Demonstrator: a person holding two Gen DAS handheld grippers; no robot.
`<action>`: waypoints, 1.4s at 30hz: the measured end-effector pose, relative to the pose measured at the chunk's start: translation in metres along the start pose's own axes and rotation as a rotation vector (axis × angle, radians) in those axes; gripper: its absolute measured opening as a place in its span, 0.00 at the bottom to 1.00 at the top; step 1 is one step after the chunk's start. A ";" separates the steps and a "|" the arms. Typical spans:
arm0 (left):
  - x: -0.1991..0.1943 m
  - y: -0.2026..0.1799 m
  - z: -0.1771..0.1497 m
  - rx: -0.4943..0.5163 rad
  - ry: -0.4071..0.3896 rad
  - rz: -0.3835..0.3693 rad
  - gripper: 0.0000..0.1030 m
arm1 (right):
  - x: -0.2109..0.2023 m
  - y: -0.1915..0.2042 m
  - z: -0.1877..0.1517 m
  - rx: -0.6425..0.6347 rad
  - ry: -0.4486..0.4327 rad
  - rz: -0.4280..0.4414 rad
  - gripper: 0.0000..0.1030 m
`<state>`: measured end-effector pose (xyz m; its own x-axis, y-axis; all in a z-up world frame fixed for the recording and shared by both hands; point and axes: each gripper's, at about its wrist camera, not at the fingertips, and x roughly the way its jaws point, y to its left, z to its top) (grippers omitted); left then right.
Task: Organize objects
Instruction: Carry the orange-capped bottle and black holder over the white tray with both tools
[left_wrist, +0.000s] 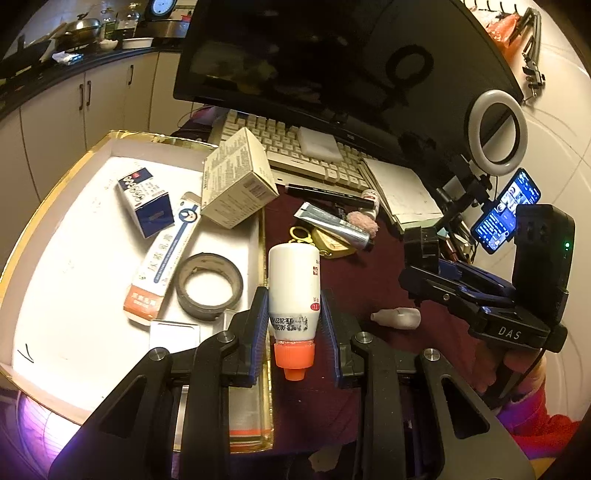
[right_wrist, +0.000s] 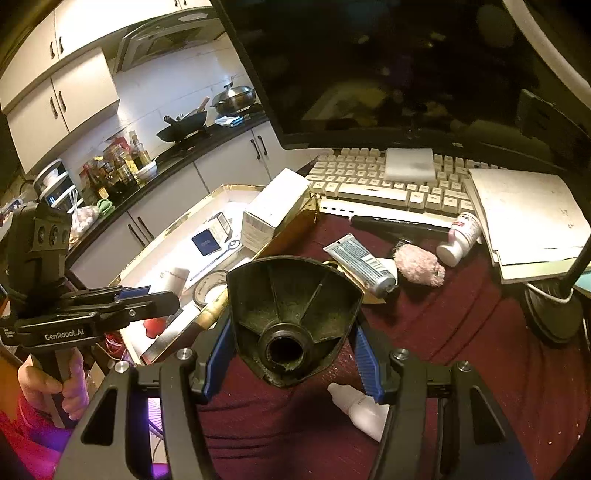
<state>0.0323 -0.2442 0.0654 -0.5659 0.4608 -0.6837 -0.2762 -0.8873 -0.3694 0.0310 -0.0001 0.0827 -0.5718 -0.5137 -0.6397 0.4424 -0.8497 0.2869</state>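
My left gripper (left_wrist: 294, 314) is shut on a white bottle (left_wrist: 293, 288) with an orange cap, held above the right rim of the gold-edged white tray (left_wrist: 66, 229). In the tray lie a blue medicine box (left_wrist: 146, 201), a long ointment box (left_wrist: 166, 254), a tape roll (left_wrist: 209, 286) and a beige box (left_wrist: 236, 179) leaning on the rim. My right gripper (right_wrist: 293, 345) is shut on a black funnel (right_wrist: 291, 314) above the maroon cloth. The left gripper (right_wrist: 147, 299) with its bottle also shows in the right wrist view.
On the maroon cloth lie a small white dropper bottle (right_wrist: 360, 408), a silver tube (right_wrist: 364, 264), a pink puff (right_wrist: 419, 266), a small white pill bottle (right_wrist: 460, 240) and a black pen (right_wrist: 399, 225). A keyboard (right_wrist: 388, 181), monitor, papers (right_wrist: 528, 218) and ring light (left_wrist: 496, 127) stand behind.
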 end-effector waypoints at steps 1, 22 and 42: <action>0.000 0.001 0.000 -0.002 0.000 0.001 0.26 | 0.001 0.001 0.000 -0.002 0.001 0.001 0.57; -0.015 0.029 -0.003 -0.071 -0.036 0.037 0.26 | 0.017 0.029 0.017 -0.056 0.016 0.037 0.57; -0.039 0.081 -0.006 -0.182 -0.074 0.195 0.26 | 0.038 0.034 0.038 -0.058 0.031 0.101 0.57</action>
<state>0.0364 -0.3340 0.0581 -0.6516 0.2731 -0.7077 -0.0160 -0.9377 -0.3472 -0.0013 -0.0530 0.0953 -0.5014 -0.5914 -0.6315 0.5359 -0.7853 0.3100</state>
